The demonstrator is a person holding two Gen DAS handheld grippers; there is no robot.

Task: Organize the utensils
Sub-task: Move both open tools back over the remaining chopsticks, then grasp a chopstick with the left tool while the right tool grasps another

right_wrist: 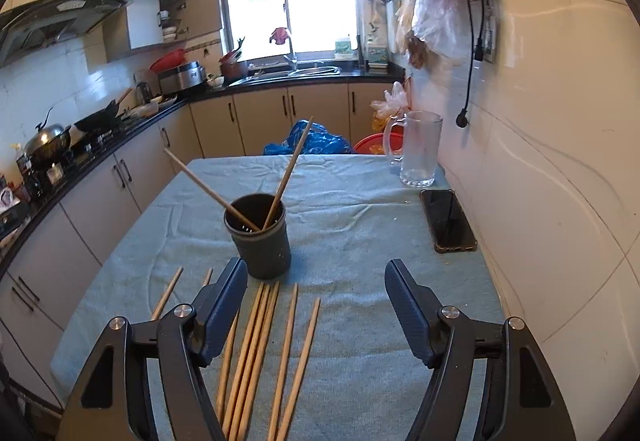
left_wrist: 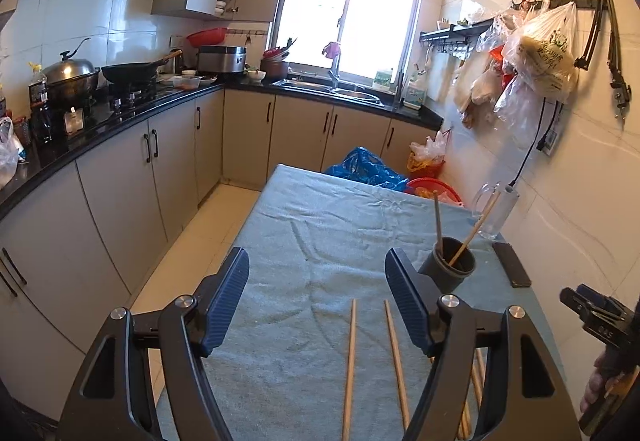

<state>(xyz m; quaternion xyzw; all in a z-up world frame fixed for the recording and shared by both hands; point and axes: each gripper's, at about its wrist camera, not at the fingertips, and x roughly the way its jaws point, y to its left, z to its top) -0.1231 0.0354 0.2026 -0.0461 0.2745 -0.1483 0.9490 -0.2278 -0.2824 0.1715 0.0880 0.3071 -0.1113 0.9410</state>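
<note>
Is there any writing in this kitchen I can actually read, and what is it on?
None can be read with confidence.
Hanging plastic bag: green print, too blurred to read.
Bottle on the counter: label too small.
Cartons by the sink: print too small.
Phone: dark screen, no text.

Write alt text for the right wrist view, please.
The open right gripper hovers over loose wooden chopsticks lying on a cloth-covered table. Beyond them a dark holder contains two chopsticks; a glass mug and phone sit right.

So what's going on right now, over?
Both grippers, left and right, open, empty. Two chopsticks in holder; loose chopsticks on cloth. Nothing in the way.
</note>
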